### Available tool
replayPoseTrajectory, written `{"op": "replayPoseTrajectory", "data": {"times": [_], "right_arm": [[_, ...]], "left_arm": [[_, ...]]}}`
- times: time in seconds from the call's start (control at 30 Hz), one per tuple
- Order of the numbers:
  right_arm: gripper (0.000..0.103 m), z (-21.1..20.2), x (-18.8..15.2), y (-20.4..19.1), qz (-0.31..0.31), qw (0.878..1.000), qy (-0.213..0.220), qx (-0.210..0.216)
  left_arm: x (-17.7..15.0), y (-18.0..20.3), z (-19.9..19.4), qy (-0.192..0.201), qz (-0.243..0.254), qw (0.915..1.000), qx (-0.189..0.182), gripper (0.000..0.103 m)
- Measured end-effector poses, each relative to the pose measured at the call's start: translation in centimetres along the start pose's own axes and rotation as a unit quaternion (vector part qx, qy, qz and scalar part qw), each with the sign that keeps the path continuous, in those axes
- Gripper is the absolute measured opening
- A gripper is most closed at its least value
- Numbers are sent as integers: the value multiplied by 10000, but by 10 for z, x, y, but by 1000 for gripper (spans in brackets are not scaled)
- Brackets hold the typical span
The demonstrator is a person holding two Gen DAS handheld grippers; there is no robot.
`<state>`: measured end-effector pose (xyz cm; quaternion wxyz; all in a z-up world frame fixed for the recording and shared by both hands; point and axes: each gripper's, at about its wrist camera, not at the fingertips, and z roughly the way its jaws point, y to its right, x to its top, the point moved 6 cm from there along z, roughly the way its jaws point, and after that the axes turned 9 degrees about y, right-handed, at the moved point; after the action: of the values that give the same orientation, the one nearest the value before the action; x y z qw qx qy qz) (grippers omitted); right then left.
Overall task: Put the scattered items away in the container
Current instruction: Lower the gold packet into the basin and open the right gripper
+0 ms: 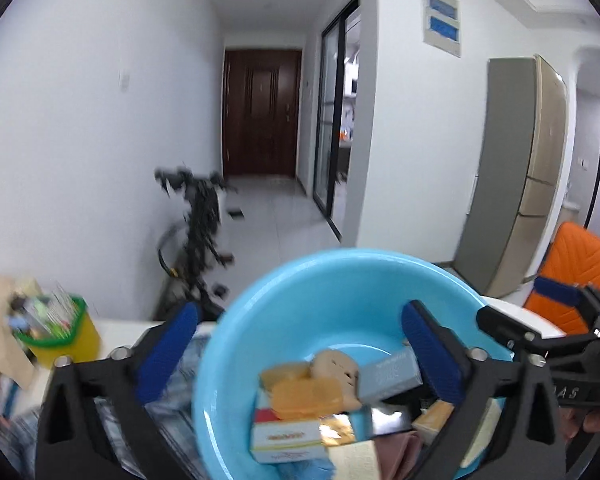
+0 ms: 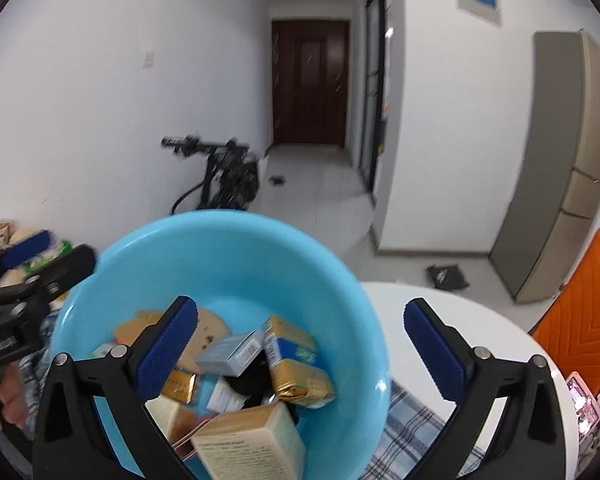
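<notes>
Both grippers stand wide apart, nothing between the pads. Left gripper (image 1: 300, 344) straddles the near-left rim of the blue basin (image 1: 300, 280); its right pad hangs over the bowl interior, its left pad outside the wall. Right gripper (image 2: 300, 344) mirrors this across the basin's right rim.

Basin sits on the white bench (image 2: 480, 320), partly over a checked cloth (image 2: 416, 428). It holds a heap: a grey box (image 2: 230, 354), gold foil packets (image 2: 300, 384), a cream carton (image 2: 252, 444) at 6 o'clock, biscuits (image 1: 336, 368) and an orange lid-like piece (image 1: 304, 396).

Task looks near done; loose clutter around a yellow pot (image 1: 62, 332) at 9 o'clock may not belong to it.

Risks, as I judge them:
- A pad catching the rim on withdrawal could tip or slide the basin on the cloth.
- The cream carton rides high near the rim; a nudge could topple it out.
- Frames are blurred, so rim clearance is uncertain.
</notes>
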<state>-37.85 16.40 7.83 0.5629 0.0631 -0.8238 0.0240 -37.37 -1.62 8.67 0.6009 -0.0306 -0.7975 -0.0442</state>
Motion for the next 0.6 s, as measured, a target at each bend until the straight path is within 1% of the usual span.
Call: {"op": "replayPoseTrajectory", "data": {"times": [0.03,0.13,0.27,0.43,0.5,0.57,0.6], "right_arm": [[103,-1,1,0,10,10000,94,6],[103,-4,4,4,117,9995,292,-69],[103,-6,11,10,348,9986,397,-56],[103,-10,21,12,330,9979,555,-93],[103,-13,24,12,357,9973,638,-100],[103,-21,25,14,432,9964,723,-40],[103,-25,27,13,474,9957,794,16]], "left_arm": [[1,1,-3,87,121,9999,15,103],[2,1,-4,108,251,9996,69,103],[2,-3,-6,108,132,9998,123,103],[2,-1,-12,207,164,9995,179,103],[4,2,-17,304,218,9991,184,103],[6,6,-24,433,289,9983,263,103],[8,12,-32,606,353,9972,263,103]]}}
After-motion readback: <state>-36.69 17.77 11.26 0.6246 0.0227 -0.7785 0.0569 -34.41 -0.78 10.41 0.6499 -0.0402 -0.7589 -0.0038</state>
